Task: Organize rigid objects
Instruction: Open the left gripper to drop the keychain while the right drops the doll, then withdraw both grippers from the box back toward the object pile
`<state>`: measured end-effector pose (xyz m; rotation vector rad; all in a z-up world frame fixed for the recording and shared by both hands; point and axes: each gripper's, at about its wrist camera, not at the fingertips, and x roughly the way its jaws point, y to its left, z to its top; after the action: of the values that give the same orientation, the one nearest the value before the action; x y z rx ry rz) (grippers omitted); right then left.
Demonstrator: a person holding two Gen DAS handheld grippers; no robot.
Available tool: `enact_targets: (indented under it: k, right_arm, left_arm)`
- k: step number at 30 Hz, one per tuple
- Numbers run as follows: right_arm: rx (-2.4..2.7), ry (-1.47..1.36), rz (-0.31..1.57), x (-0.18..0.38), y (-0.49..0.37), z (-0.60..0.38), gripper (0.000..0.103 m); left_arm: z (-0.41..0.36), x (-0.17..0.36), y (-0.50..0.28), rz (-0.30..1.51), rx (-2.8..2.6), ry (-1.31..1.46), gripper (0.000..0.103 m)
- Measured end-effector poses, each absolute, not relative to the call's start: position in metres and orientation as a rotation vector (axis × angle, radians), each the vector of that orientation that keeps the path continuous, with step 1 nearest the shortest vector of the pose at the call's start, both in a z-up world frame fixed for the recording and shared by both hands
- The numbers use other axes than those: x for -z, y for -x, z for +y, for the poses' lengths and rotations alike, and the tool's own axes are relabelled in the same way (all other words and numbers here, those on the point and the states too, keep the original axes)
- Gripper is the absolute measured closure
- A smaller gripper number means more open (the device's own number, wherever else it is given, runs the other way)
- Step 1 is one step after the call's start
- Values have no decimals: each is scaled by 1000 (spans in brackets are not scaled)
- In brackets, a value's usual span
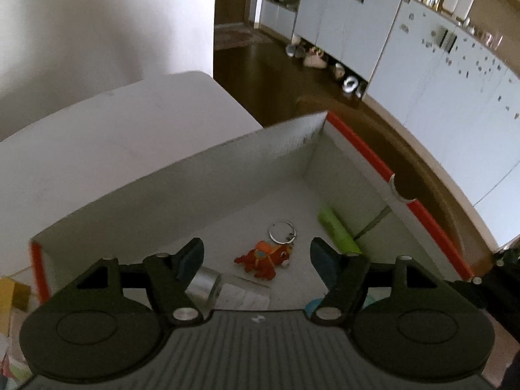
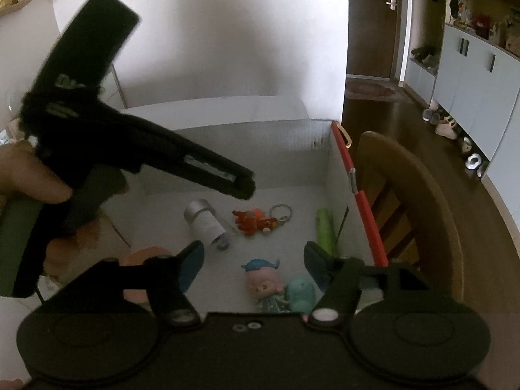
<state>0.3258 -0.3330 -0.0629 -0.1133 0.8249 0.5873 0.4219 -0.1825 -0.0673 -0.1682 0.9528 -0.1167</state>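
A white box with a red rim (image 1: 360,144) (image 2: 344,149) lies open below both grippers. On its floor are an orange toy keychain (image 1: 265,258) (image 2: 253,221) with a metal ring, a green cylinder (image 1: 338,229) (image 2: 325,230), and a clear bottle with a silver cap (image 1: 208,284) (image 2: 204,221). A small doll with blue hair (image 2: 263,282) lies at the near side next to a teal figure (image 2: 300,294). My left gripper (image 1: 256,255) hangs open over the keychain, holding nothing. My right gripper (image 2: 253,256) is open above the doll, also with nothing in it.
A hand (image 2: 29,175) holds the black body of the left tool (image 2: 130,143) over the box's left side. The box sits on a white table (image 1: 97,136). A wooden chair (image 2: 409,188) stands right of the box. Yellow blocks (image 1: 11,292) lie left of it.
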Motion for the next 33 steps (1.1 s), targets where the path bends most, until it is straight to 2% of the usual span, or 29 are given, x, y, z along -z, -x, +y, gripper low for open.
enact_targets:
  k: [4, 6, 14, 16, 20, 22, 33]
  right_arm:
    - [-584, 116, 821, 57, -317, -331, 34]
    - [-580, 119, 811, 53, -312, -328, 28]
    - [-573, 105, 774, 35, -285, -319, 16]
    - [-568, 104, 769, 32, -279, -315, 12]
    - [-559, 91, 758, 26, -263, -307, 10]
    - [-556, 83, 750, 22, -254, -301, 3]
    - [-568, 85, 697, 9, -203, -253, 1]
  left_arm:
    - [-175, 54, -406, 921, 114, 170, 30]
    - [-173, 50, -403, 900, 118, 169, 30]
    - [-159, 26, -362, 822, 145, 172, 30]
    - [-154, 21, -351, 805, 158, 179, 22]
    - [-140, 13, -330, 779, 180, 184, 21]
    - [-132, 10, -318, 772, 189, 187, 21]
    - [-85, 0, -252, 726, 208, 171, 19]
